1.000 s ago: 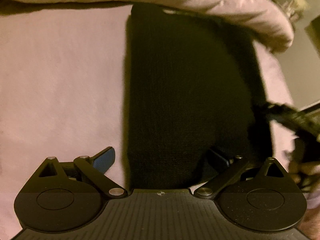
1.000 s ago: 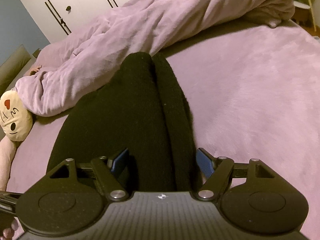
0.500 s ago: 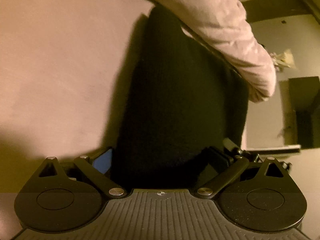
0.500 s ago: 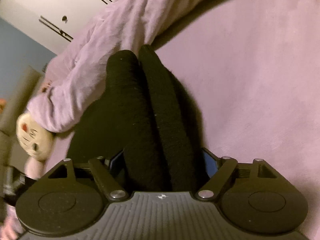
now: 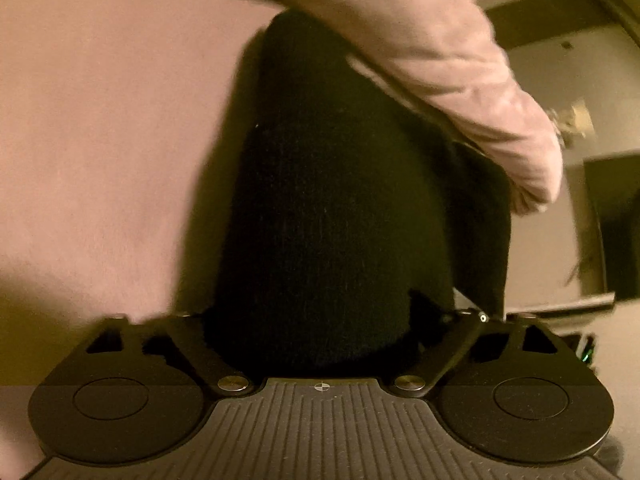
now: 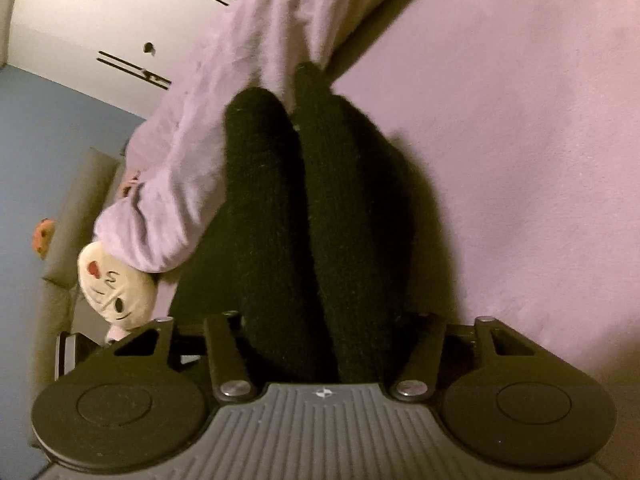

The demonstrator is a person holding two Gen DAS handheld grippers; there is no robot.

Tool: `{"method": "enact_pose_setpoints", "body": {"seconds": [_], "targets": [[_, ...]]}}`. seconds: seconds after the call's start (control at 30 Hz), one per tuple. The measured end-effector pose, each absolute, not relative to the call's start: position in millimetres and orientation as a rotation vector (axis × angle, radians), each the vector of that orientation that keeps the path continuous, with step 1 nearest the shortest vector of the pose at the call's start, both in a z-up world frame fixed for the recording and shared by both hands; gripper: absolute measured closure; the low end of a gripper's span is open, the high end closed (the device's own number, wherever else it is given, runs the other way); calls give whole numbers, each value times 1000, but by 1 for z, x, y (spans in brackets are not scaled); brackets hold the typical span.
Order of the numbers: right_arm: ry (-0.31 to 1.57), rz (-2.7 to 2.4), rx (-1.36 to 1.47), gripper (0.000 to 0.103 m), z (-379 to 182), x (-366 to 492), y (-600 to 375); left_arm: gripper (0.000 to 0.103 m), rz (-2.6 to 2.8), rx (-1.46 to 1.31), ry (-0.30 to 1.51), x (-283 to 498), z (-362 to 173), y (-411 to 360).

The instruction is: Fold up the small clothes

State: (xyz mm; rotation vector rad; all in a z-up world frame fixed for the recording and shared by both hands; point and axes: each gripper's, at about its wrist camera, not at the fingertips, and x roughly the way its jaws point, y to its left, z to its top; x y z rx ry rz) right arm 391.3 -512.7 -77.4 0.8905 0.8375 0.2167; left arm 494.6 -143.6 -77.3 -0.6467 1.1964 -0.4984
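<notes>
Your left gripper (image 5: 320, 320) and right gripper (image 6: 324, 332) hide their fingertips in the fuzzy black garment (image 6: 312, 216); both jaws are closing around its near edge, but whether they pinch it you cannot tell. It lies on the soft pink bedspread (image 6: 520, 120), beside a rumpled blanket (image 6: 224, 92).

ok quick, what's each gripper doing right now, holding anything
Left gripper: jaws closing around the near end of the black garment.
Right gripper: jaws closing around the same garment's other near corner; firm grip cannot be told.
</notes>
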Motion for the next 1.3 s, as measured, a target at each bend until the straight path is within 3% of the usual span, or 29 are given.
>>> {"method": "enact_pose_setpoints", "body": {"seconds": [0.1,0.43,0.53,0.57,0.67,0.93,1.03,1.17,1.3], "targets": [[819,266,884,53,-64,385,-504,29,-526,-640,1163,489,-62,-137],[786,423,850,53,-23,385,-444,30,-516,-568,1021,456,-7,-79],[800,447,862,52,-24,384,-431,27,-467,-523,1020,445,-3,-62],[818,443,853,48,-27,384,-426,22,-436,-507,1031,442,-6,-56],[877,334,778,44,-30,384,-417,21,-270,-431,1086,432,-21,-42],[717,182,505,44,13,315,-379,15,-170,-400,975,373,-15,-18],[703,189,410,52,13,299,-347,12,-161,-354,964,361,-16,-30],[713,157,366,73,4,292,-328,11,-157,-285,1005,352,-29,-42],[749,74,206,76,-14,294,-312,6,-157,-215,1040,352,-39,-51]]}}
